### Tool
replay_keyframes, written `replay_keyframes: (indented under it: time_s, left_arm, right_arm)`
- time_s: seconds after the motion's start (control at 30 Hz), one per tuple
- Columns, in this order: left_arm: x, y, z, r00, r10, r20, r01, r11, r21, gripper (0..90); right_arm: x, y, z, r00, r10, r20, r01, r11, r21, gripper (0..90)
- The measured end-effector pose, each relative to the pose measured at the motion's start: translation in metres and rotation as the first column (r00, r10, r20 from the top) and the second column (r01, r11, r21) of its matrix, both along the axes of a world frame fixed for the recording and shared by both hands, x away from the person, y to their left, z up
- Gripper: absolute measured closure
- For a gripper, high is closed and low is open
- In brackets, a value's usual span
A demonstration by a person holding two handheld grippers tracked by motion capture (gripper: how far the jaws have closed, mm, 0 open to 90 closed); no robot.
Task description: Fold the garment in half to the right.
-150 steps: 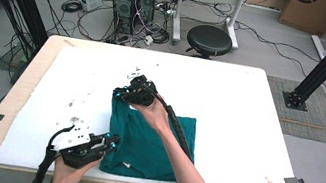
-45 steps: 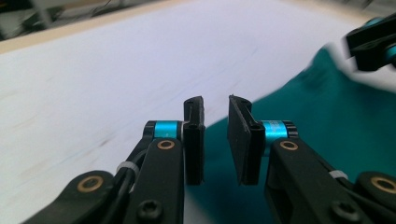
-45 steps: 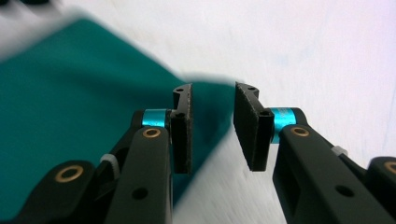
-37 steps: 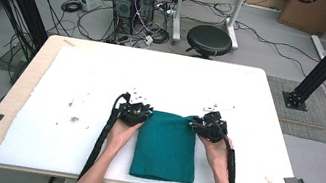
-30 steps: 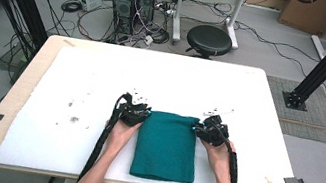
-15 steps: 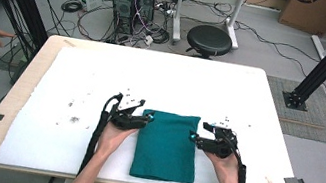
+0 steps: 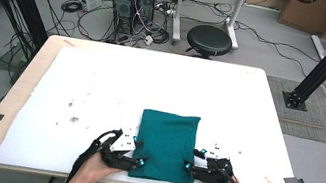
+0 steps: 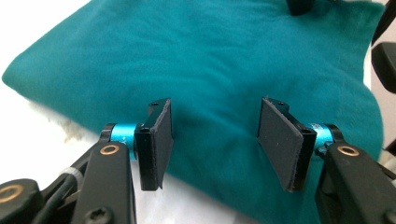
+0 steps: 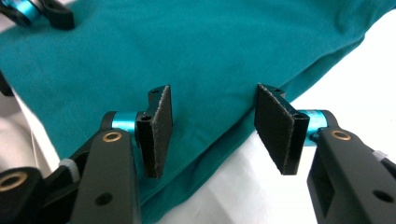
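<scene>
Now both grippers sit at the near end of the folded teal cloth (image 7: 168,144), which lies on the white table cover (image 7: 100,90) a little toward the person's edge. The left gripper (image 7: 137,161) points inward at the cloth's near-left corner and the right gripper (image 7: 187,166) at its near-right corner. In the left gripper view the pads (image 8: 161,135) stand apart with the cloth's edge between them but not pinched; the jaws have just been easing a little narrower. The right gripper view shows the same: pads (image 9: 161,130) apart over the folded edge (image 9: 224,135), jaws having just closed somewhat, nothing clamped yet.

By my reading, this is the approach for another fold. Next, each gripper likely needs to slide over its corner, close on all layers together, then lift evenly and carry the near edge toward the far edge (image 7: 171,116).
</scene>
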State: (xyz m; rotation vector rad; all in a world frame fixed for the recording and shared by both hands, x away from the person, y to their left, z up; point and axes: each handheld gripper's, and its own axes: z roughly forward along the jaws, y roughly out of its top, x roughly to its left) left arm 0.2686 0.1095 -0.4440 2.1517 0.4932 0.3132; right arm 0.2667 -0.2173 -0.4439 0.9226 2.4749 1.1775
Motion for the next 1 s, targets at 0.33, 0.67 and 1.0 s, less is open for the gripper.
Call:
replay_keyframes:
  time_s: [0.33, 0.67, 1.0]
  left_arm:
    - [-0.004, 0.025, 0.009, 0.9999, 0.009, 0.011, -0.009, 0.9978, -0.066, 36.0]
    - [-0.004, 0.095, 0.03, 0.9645, 0.238, 0.115, -0.204, 0.9468, -0.249, 22.4]
    - [-0.008, 0.156, 0.038, 0.8981, 0.42, 0.131, -0.35, 0.8626, -0.365, 22.4]
  right_arm:
    - [-0.001, -0.009, -0.001, 0.9998, -0.001, -0.02, 0.001, 1.0, 0.01, 36.6]
    - [0.008, -0.056, 0.018, 0.9686, -0.23, 0.095, 0.216, 0.967, 0.136, 21.1]
    - [0.021, -0.081, 0.014, 0.9344, -0.336, 0.117, 0.318, 0.936, 0.15, 21.1]
